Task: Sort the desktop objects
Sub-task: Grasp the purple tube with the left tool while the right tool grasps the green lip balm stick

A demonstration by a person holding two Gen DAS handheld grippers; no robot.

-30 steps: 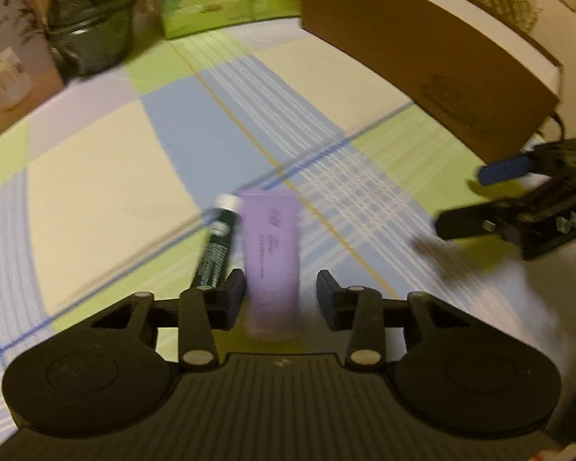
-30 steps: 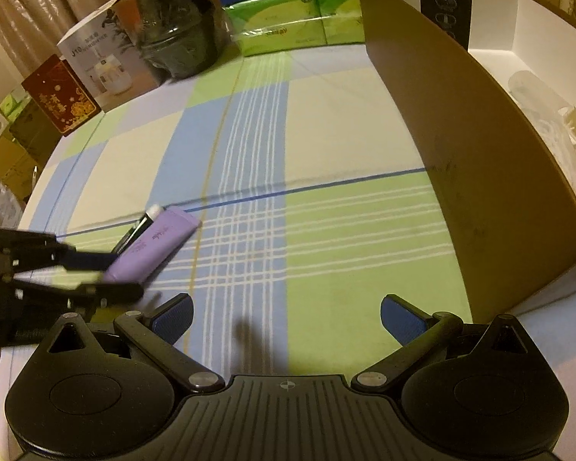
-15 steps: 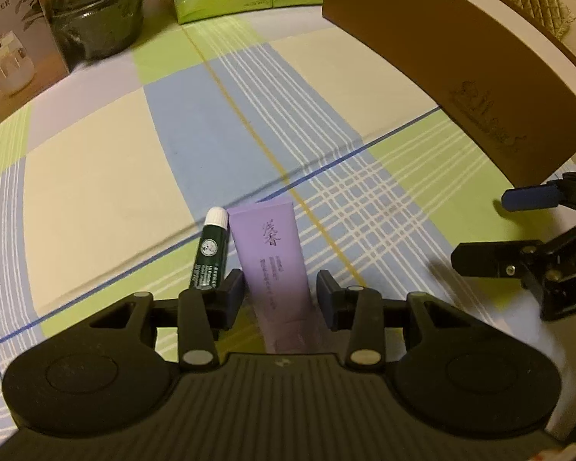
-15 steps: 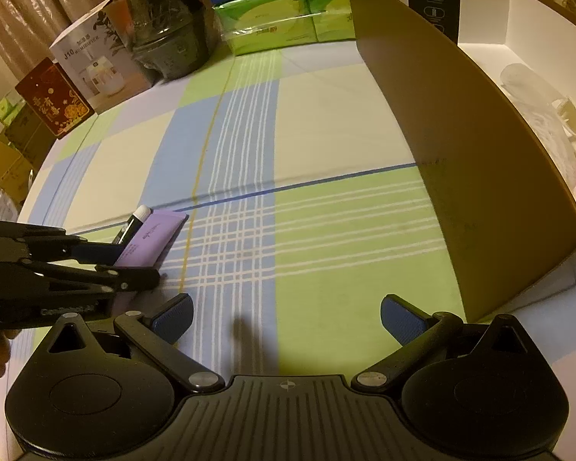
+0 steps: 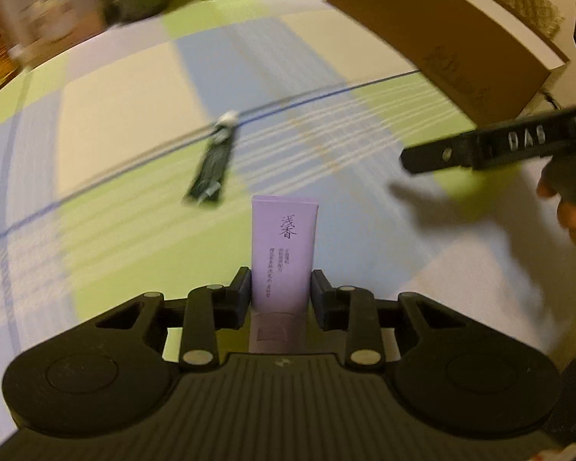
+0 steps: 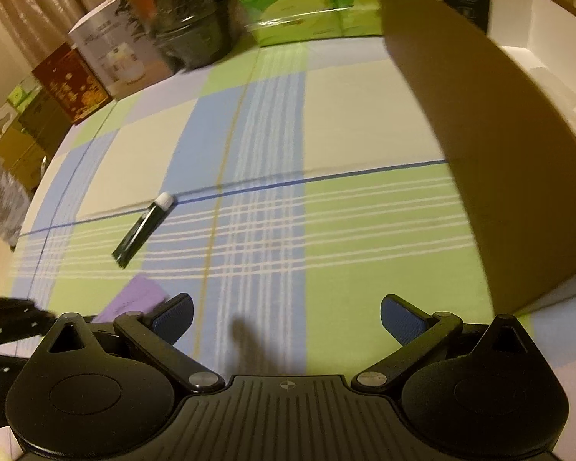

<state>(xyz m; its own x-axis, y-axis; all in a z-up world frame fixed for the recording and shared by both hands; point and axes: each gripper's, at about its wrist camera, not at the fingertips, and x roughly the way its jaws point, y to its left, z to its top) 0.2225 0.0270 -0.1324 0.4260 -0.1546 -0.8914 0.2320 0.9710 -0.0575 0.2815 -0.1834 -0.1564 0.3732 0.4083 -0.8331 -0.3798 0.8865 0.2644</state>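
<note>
My left gripper (image 5: 279, 292) is shut on a purple tube (image 5: 282, 246) with dark lettering and holds it above the checked tablecloth. The tube also shows at the lower left of the right wrist view (image 6: 134, 301). A dark green tube with a white cap (image 5: 213, 167) lies on the cloth ahead and left of the purple one; it also shows in the right wrist view (image 6: 144, 228). My right gripper (image 6: 286, 317) is open and empty, low over the cloth; one of its fingers shows at the right of the left wrist view (image 5: 480, 146).
A large brown cardboard box (image 6: 480, 146) with a white inside stands along the right. At the far edge stand green tissue packs (image 6: 311, 11), a dark pot (image 6: 190, 19), a white product box (image 6: 111, 57) and a red box (image 6: 71, 88).
My left gripper has shut on the purple tube and lifted it away from the green tube, which stays on the cloth. The right gripper has shifted a little.
</note>
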